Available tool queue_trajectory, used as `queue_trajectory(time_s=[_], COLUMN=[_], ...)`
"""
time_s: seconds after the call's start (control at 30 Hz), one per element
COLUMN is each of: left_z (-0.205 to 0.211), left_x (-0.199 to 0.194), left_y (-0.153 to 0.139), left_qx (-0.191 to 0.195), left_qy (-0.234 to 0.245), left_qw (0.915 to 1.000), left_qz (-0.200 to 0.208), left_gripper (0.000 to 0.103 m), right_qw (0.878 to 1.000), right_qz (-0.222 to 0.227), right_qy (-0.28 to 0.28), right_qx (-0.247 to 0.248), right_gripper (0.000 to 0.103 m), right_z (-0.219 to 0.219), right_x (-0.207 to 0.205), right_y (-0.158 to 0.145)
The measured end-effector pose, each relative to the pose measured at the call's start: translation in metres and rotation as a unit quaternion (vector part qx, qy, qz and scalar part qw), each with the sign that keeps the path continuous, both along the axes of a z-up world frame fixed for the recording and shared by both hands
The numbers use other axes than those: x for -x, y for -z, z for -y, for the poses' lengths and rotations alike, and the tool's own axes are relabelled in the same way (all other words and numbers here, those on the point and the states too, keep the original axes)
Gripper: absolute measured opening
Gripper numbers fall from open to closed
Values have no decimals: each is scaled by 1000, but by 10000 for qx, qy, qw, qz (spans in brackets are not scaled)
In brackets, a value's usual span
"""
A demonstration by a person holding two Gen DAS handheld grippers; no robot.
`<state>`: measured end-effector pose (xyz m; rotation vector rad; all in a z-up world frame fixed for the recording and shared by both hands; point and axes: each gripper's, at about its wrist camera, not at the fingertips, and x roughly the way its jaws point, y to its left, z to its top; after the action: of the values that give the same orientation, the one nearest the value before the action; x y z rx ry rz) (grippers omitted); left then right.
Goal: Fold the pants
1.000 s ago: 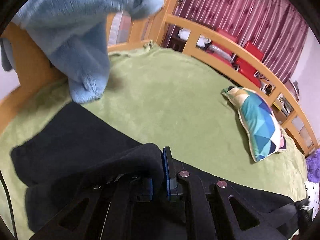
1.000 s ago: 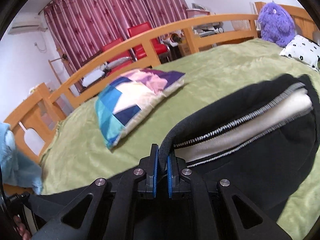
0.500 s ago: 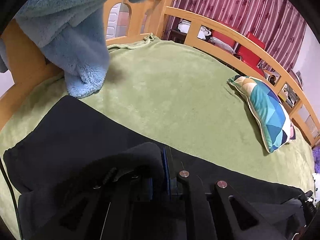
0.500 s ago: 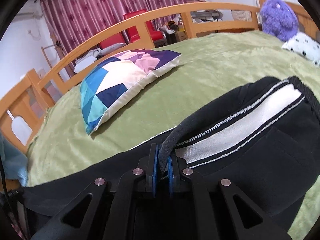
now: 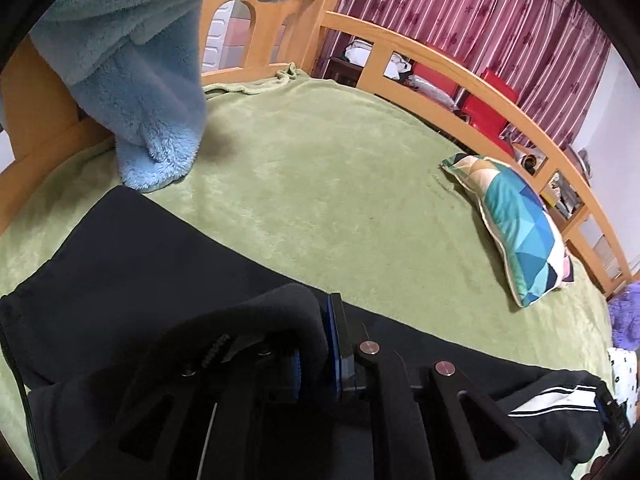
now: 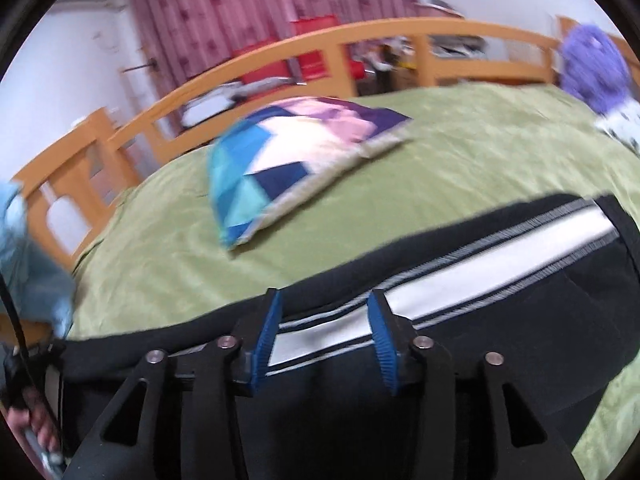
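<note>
Black pants with a white side stripe lie stretched across a green bedspread. My left gripper is shut on a bunched fold of the black pants near the leg end. My right gripper is open, its blue pads either side of the striped band near the waist, with the fabric lying flat beneath. The right wrist view is motion-blurred.
A colourful patchwork pillow lies on the bed, also in the right wrist view. A fluffy blue blanket hangs over the wooden bed frame. A purple plush and spotted pillow sit at the far end.
My right gripper has opened and let go of the pants' waist edge, which now lies flat on the bed. My left gripper stays shut on the fabric and has lowered slightly.
</note>
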<state>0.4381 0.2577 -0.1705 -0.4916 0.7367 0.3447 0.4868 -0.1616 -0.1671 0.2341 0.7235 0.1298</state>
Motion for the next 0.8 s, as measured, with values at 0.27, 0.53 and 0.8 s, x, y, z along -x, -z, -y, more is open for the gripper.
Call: queue_trajectory(time_s=[0.27,0.53,0.8], left_z=[4,11,26], left_x=[4,6,10], left_y=[-9,-15,-22], left_qx=[41,161,21], left_qy=[137,345,292], left_qw=[9998,9987,9989], left_qz=[154,347,357], left_gripper=[21,44,65], right_qw=[9964,9904,9937], right_qz=[-113,-930,-553], right_qy=[-745,-952,-911], right_qx=[401,381,347], right_gripper=[53,53,53], right_z=[-48,-77,-75], right_x=[3,-13,-2], right_y=[12,62,41])
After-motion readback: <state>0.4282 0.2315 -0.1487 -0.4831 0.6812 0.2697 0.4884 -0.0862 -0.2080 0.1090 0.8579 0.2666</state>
